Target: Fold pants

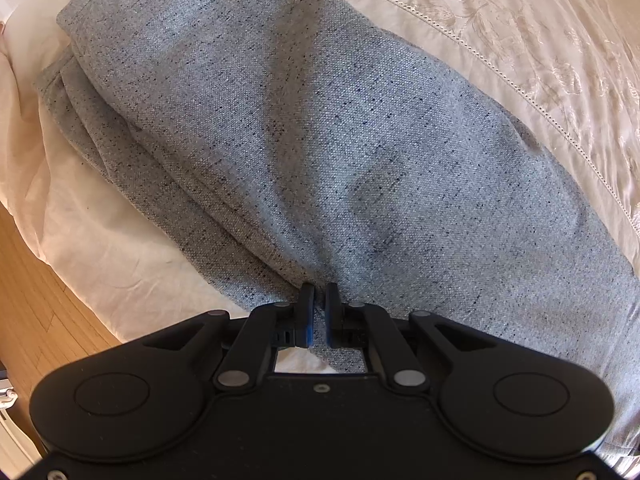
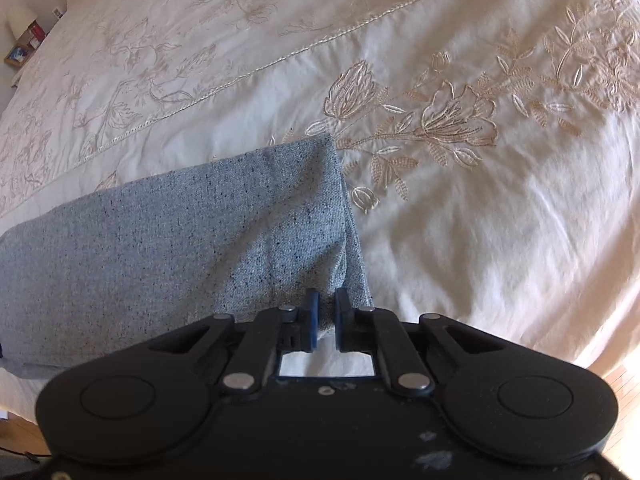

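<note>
Grey speckled pants [image 1: 304, 128] lie on a cream embroidered bedspread [image 1: 540, 40], folded lengthwise with the waist end at the far left. My left gripper [image 1: 319, 294] is shut on a pinch of the pants' near edge. In the right wrist view the leg end [image 2: 208, 240] of the pants lies on the bedspread [image 2: 460, 220], its hem running down toward me. My right gripper [image 2: 328, 300] is shut on the near corner of that hem.
Wooden floor [image 1: 36, 292] shows past the bed's edge at the left. A nightstand with a lamp and small items [image 2: 24, 36] stands at the far left of the right wrist view. Bedspread stretches wide to the right of the pants.
</note>
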### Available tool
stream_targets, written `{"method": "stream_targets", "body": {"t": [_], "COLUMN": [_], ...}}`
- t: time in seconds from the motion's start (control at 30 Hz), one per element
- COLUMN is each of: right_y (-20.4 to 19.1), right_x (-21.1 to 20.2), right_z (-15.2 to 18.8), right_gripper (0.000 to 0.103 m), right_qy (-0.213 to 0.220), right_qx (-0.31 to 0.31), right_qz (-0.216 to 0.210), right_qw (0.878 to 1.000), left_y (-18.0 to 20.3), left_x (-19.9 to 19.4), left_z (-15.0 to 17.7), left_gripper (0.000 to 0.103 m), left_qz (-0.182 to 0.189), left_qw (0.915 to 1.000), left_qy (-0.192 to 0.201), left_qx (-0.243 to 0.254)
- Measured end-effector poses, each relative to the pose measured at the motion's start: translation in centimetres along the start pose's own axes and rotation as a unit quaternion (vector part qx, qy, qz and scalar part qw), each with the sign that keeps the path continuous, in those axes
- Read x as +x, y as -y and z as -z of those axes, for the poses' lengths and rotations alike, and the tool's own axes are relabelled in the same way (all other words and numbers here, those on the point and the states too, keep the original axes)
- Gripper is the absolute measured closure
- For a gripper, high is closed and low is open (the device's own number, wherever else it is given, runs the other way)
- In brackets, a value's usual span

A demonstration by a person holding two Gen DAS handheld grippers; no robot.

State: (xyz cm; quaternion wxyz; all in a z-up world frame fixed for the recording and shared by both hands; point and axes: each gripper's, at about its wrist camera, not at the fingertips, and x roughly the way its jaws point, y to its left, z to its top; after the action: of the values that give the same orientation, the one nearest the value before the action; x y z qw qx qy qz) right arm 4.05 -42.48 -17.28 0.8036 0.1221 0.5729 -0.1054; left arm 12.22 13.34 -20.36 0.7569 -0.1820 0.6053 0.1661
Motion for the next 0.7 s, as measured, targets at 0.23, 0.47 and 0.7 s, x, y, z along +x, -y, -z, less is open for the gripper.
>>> {"method": "stream_targets", "body": {"t": [0.23,0.47,0.7], "right_y": [-1.3,-2.2,-8.4], "right_x": [1.3,-0.8,-3.9], "right_z": [0.3,-1.2,-1.1], "right_gripper": [0.087,0.085,0.085], "right_qy": [-0.008,0.039,0.100], "right_qx": [0.021,0.036,0.021], "right_qz": [0.043,0.077,0.050], "right_qw": [0.999,0.996,0.993], "left_y": [-0.4,-1.2,-4.3], "left_x": [-0.2,-0.8,-4.1], "left_z": [0.7,2.5,0.6], "left_gripper": [0.097,0.096,0.088], "left_qz": [0.008,0.019,0.034], "left_qw": [1.0000,0.9993,0.9959], "left_qy": [-0.003,-0.012,0.024], "left_qx": [-0.004,0.028,0.081]}}
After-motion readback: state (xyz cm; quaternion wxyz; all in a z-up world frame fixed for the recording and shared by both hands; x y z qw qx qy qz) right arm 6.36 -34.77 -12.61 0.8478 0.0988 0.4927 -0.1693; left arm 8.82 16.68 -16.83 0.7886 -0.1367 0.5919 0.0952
